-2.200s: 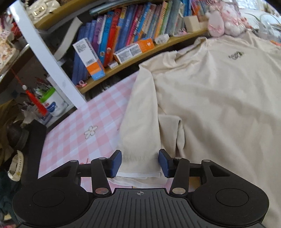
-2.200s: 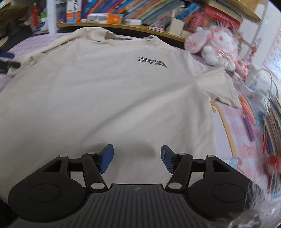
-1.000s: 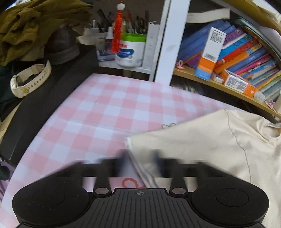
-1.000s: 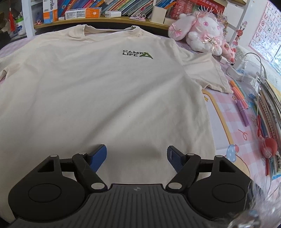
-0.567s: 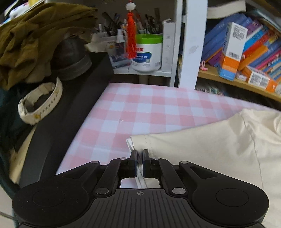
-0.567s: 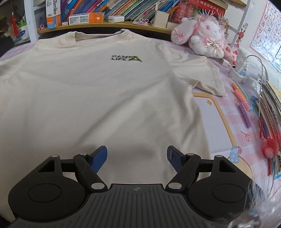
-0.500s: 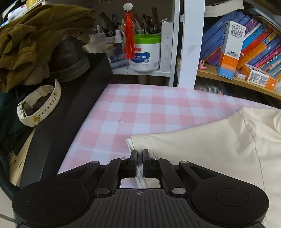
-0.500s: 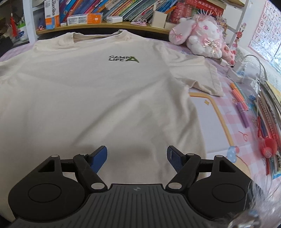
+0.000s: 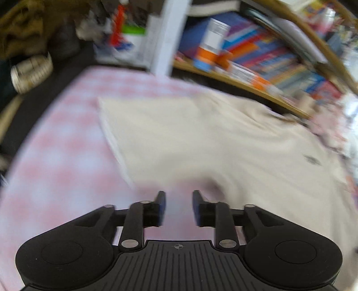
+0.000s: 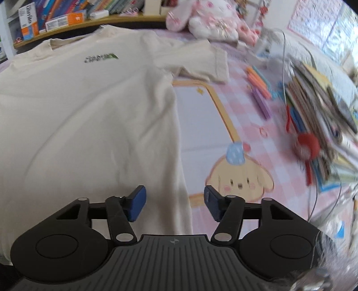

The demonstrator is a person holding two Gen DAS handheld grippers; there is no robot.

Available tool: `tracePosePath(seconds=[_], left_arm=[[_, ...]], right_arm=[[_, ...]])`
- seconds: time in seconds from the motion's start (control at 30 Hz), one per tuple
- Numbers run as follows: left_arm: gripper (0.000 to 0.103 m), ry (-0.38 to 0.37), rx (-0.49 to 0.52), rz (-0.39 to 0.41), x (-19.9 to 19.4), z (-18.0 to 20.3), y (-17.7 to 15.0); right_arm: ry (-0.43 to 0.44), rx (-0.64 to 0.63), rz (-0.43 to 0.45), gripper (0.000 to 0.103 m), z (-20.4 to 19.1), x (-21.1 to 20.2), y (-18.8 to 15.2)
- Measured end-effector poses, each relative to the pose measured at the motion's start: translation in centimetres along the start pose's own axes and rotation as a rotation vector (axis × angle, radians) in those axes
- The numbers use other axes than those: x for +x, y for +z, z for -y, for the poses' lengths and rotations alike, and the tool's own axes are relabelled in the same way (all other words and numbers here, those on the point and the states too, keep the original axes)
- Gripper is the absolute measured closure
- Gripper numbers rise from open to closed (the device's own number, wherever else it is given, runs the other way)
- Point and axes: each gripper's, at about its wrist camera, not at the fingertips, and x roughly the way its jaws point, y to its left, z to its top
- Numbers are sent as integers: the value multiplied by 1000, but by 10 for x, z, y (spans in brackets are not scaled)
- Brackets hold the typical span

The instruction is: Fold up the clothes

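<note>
1. Dark chest print on cream T-shirt [image 10: 85, 107]: too blurred to read.
2. White-and-orange box on shelf [image 10: 28, 21]: vertical dark lettering, only partly legible.
3. Left wrist view: nothing readable.

- T-shirt [image 10: 89, 116]: soft matt cream cloth, w/ ribbed sleeve hem at 1 o'clock.
- Right gripper [image 10: 174, 204]: matt black plastic, shiny metal pivot pins.
- Tablecloth [image 10: 257, 156]: smooth, slightly glossy, printed.
- Plush toy [image 10: 208, 22]: fuzzy pink fabric.
</note>
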Motion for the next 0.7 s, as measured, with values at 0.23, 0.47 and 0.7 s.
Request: tracePosePath(seconds=[0.23,0.47,0.7], left_arm=[[64,-139,8,-112,-7,44,-49],[101,-128,-6,-137,0,57,-56],[101,-73,14,-114,-4,46,-49]], right_arm=[[78,82,-14,67,11,3,-5],[107,81,2,82,11,2,-7],[174,70,-10,96,3,-2,-11]])
